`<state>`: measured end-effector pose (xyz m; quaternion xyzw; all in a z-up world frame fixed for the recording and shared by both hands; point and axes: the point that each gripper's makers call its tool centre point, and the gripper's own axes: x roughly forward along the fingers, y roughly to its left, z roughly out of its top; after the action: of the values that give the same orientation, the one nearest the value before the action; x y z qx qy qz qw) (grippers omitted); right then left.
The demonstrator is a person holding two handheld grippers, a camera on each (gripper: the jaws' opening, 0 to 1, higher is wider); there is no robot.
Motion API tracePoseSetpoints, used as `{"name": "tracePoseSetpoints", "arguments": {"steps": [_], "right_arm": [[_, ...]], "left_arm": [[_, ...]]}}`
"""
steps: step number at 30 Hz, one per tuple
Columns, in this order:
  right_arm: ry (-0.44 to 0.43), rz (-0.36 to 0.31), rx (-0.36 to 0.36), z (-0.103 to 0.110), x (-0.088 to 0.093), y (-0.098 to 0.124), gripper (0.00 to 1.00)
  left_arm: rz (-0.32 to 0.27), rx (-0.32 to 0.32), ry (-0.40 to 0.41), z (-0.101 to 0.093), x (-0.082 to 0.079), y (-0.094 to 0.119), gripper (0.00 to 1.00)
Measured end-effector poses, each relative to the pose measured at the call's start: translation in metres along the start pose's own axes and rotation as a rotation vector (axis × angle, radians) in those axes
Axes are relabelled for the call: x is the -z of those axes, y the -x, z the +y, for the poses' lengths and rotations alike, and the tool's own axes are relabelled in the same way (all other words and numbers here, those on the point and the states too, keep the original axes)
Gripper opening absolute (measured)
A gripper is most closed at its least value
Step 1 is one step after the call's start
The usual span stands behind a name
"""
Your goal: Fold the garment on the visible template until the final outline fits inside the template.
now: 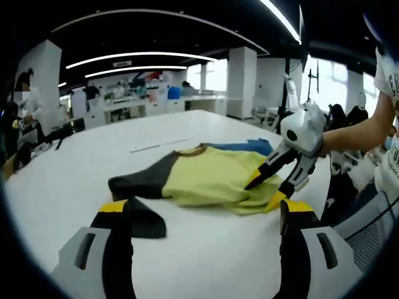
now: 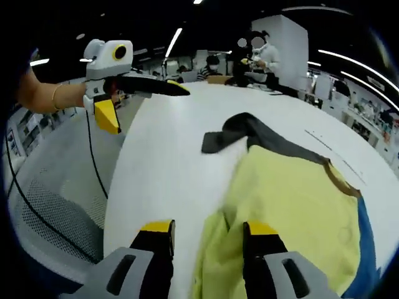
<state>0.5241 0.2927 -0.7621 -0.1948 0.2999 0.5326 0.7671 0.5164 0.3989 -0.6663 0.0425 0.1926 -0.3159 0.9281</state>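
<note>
A yellow T-shirt (image 1: 209, 177) with dark grey sleeves (image 1: 140, 184) and a brown collar lies flat on the white table (image 1: 93, 156), over a blue template (image 1: 249, 146) that shows at its far edge. My left gripper (image 1: 206, 212) is open, low over the table just short of the near sleeve. My right gripper (image 1: 263, 194) comes in from the right, open at the shirt's side edge. In the right gripper view, my right gripper (image 2: 209, 230) straddles the yellow shirt (image 2: 293, 212) edge, one jaw over cloth, one over bare table. My left gripper (image 2: 149, 109) hangs open beyond the table edge.
A thin line (image 1: 162, 145) is marked on the table behind the shirt. The template (image 2: 368, 249) peeks out at the shirt's right. A mesh office chair (image 2: 50, 212) and a cable (image 2: 93, 162) sit off the table's edge. People stand at desks in the background.
</note>
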Motion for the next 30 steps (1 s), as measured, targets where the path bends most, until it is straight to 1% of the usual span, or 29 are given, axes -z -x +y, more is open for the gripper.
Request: {"name": "tracePoseSetpoints", "arguments": {"steps": [2,4,7,9,11,13,20,22,23,25,30], "right_arm": [[0.023,0.024,0.009,0.0,0.006,-0.005,0.37],[0.05,0.058,0.017,0.0,0.012,-0.007,0.34],[0.041,0.062,0.027,-0.001,0.014,-0.01,0.3],[0.064,0.08,0.058,-0.007,0.017,-0.01,0.24],[0.089,0.092,0.078,-0.011,0.019,-0.01,0.15],[0.09,0.102,0.086,-0.012,0.022,-0.011,0.13],[0.066,0.085,0.092,-0.012,0.022,-0.011,0.13],[0.054,0.075,0.096,-0.013,0.022,-0.012,0.11],[0.058,0.073,0.109,-0.016,0.022,-0.012,0.07],[0.056,0.075,0.113,-0.019,0.021,-0.012,0.0],[0.04,0.074,0.108,-0.019,0.021,-0.011,0.0]], "left_arm": [[0.02,0.009,-0.008,-0.004,0.005,0.002,0.94],[0.023,0.013,-0.013,-0.005,0.008,0.004,0.93],[0.023,0.014,0.009,-0.004,0.013,0.007,0.93],[0.03,0.011,0.015,-0.004,0.016,0.008,0.92],[0.039,0.01,0.017,-0.005,0.02,0.009,0.91],[0.047,0.017,0.018,-0.007,0.022,0.009,0.91],[0.048,0.02,0.026,-0.011,0.023,0.01,0.89],[0.049,0.02,0.026,-0.011,0.024,0.01,0.88],[0.051,0.021,0.026,-0.01,0.025,0.01,0.88],[0.055,0.023,0.024,-0.01,0.026,0.009,0.88],[0.055,0.034,0.008,-0.015,0.024,0.008,0.87]]}}
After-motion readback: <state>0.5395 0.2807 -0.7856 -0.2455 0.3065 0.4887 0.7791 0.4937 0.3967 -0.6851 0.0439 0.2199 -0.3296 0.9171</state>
